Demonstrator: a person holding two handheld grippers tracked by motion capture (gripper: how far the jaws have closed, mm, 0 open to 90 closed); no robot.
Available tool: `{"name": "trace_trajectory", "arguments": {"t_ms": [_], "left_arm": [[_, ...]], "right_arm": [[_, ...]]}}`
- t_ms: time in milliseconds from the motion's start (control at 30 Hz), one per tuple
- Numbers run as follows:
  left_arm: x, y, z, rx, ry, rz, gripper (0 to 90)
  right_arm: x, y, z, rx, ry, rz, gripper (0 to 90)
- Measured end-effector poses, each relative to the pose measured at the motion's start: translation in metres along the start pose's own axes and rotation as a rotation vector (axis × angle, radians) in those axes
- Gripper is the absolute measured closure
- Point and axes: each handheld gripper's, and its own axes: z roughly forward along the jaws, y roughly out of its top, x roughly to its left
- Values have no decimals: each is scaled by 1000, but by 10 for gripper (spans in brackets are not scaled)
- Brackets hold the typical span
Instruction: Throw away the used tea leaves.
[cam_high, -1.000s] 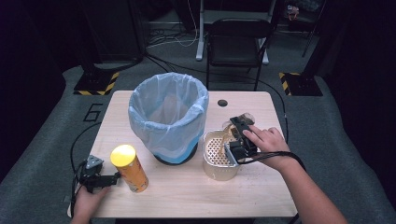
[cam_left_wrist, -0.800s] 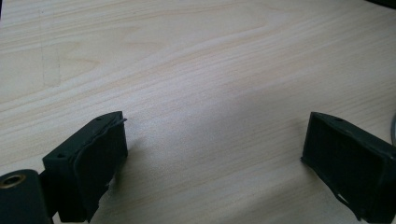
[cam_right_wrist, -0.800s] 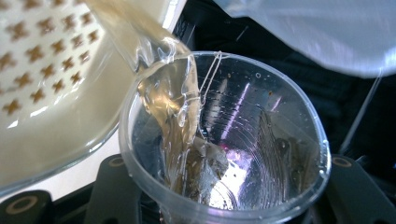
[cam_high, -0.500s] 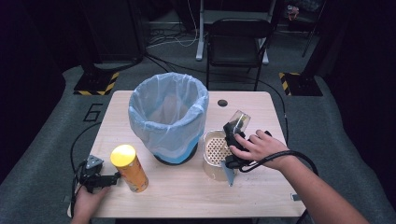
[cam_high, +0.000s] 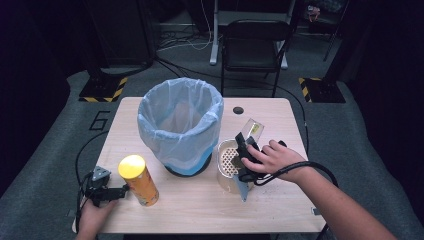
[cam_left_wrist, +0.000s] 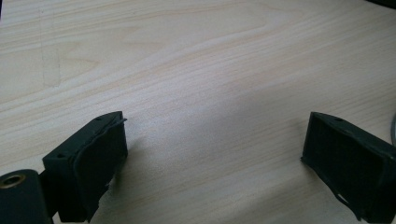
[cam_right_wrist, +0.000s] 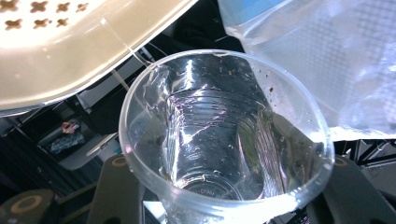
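My right gripper (cam_high: 250, 139) is shut on a clear plastic cup (cam_high: 254, 128), held tilted over the far rim of a beige perforated container (cam_high: 227, 161) on the table. In the right gripper view the cup (cam_right_wrist: 219, 140) sits between the jaws of the right gripper (cam_right_wrist: 224, 200), its open mouth toward the camera, with specks on its inner wall. My left gripper (cam_high: 117, 191) rests at the front left beside an orange can with a yellow lid (cam_high: 137, 180). Seen from the left gripper (cam_left_wrist: 212, 154), its jaws stand wide apart over bare wood.
A bin lined with a pale blue bag (cam_high: 180, 125) stands mid-table, close to the left of the beige container (cam_right_wrist: 70, 56); the bag (cam_right_wrist: 317, 56) hangs near the cup. A small dark hole (cam_high: 238, 110) marks the wooden table (cam_high: 200, 210). A black chair (cam_high: 255, 45) stands behind.
The right hand has rolled and drawn slightly left and toward the person, tilting the cup over the beige container. The left gripper and can stayed put.
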Motion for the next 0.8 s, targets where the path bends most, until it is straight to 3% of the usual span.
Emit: {"name": "trace_trajectory", "arguments": {"t_ms": [100, 133, 400, 667, 800], "left_arm": [[0, 0, -1, 13, -5, 2, 61], [0, 0, -1, 12, -5, 2, 61], [0, 0, -1, 12, -5, 3, 61], [0, 1, -1, 13, -5, 3, 61], [0, 1, -1, 13, -5, 2, 62]], "right_arm": [[0, 0, -1, 1, -13, 26, 472], [0, 0, -1, -7, 2, 19, 472], [-2, 2, -2, -17, -12, 5, 472], [-7, -1, -3, -26, -11, 65, 471], [-8, -3, -4, -28, -8, 57, 471]]}}
